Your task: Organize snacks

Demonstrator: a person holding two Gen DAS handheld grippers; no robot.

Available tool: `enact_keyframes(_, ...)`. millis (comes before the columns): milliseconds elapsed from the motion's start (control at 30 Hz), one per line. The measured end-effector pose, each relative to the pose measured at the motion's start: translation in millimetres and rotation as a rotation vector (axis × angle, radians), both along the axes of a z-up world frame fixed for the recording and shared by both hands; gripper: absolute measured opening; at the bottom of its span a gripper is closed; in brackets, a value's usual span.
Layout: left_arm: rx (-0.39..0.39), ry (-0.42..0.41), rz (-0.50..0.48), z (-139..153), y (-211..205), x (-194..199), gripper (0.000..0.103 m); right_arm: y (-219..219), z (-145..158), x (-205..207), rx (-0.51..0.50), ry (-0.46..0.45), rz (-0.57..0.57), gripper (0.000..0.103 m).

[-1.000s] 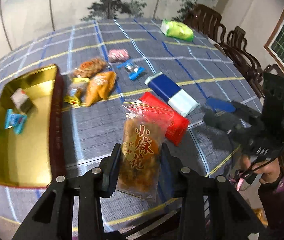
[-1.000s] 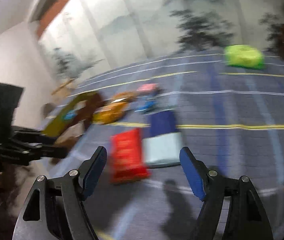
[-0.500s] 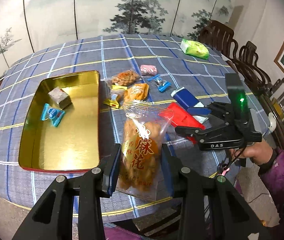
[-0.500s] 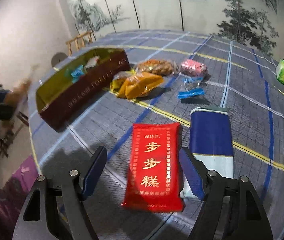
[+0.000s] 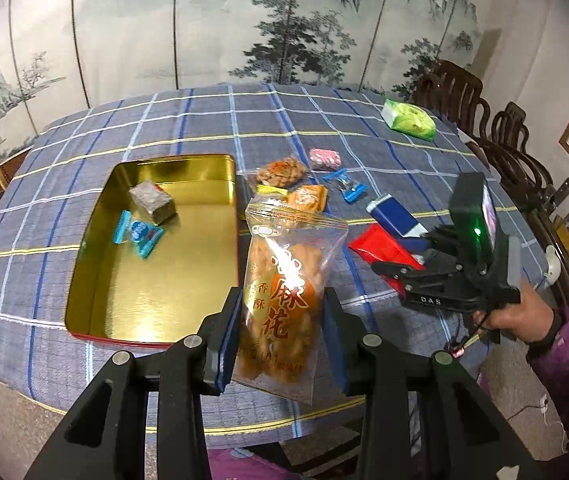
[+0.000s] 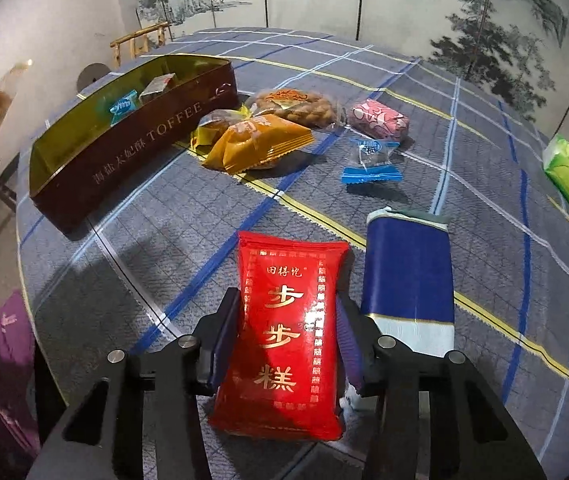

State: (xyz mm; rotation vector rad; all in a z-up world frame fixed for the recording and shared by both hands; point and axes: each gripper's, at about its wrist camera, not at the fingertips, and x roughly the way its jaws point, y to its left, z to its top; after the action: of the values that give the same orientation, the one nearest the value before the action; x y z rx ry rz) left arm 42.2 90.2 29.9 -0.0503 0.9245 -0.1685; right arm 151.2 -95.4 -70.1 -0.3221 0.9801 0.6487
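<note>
Both jaws clenched: left gripper (image 5: 280, 336) grasping clear fried-twist bag (image 5: 288, 280), gold toffee tin (image 5: 156, 248) at 10 o'clock; right gripper (image 6: 284, 344) pinching glossy red cake packet (image 6: 288, 332); lift level, release low inside tin.

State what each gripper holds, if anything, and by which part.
Left gripper: clear fried-twist snack bag, jaws on its lower half. Right gripper: red cake packet, jaws against its long sides near mid-length.
</note>
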Motion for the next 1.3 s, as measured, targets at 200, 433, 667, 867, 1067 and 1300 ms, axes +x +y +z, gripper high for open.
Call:
enact_keyframes(200,0.011,0.005,0.060,-3.2,23.5,2.4,0.034,-2.1,11.1,-7.6,0.084,-0.009,-0.046,0.046)
enact_keyframes(433,0.040,-0.001,0.126,-12.4,53.7,13.8,0.034,-2.2,29.3,-16.4,0.231,0.004,-0.085,0.046)
enact_keyframes(667,0.069,0.020,0.175,-28.4,80.2,29.7,0.034,-4.9,42.7,-17.4,0.288,0.005,-0.109,0.046)
enact_keyframes(867,0.108,0.019,0.201,-39.9,95.5,45.9,0.034,-4.4,55.8,-17.5,0.322,-0.006,-0.121,0.046)
enact_keyframes(1067,0.155,0.030,0.211,-57.4,102.3,58.3,0.034,-1.5,62.8,-17.7,0.349,0.000,-0.119,0.046)
enact_keyframes(1300,0.162,0.051,0.230,-73.2,114.5,63.8,0.035,5.9,69.7,-18.2,0.355,-0.003,-0.112,0.046)
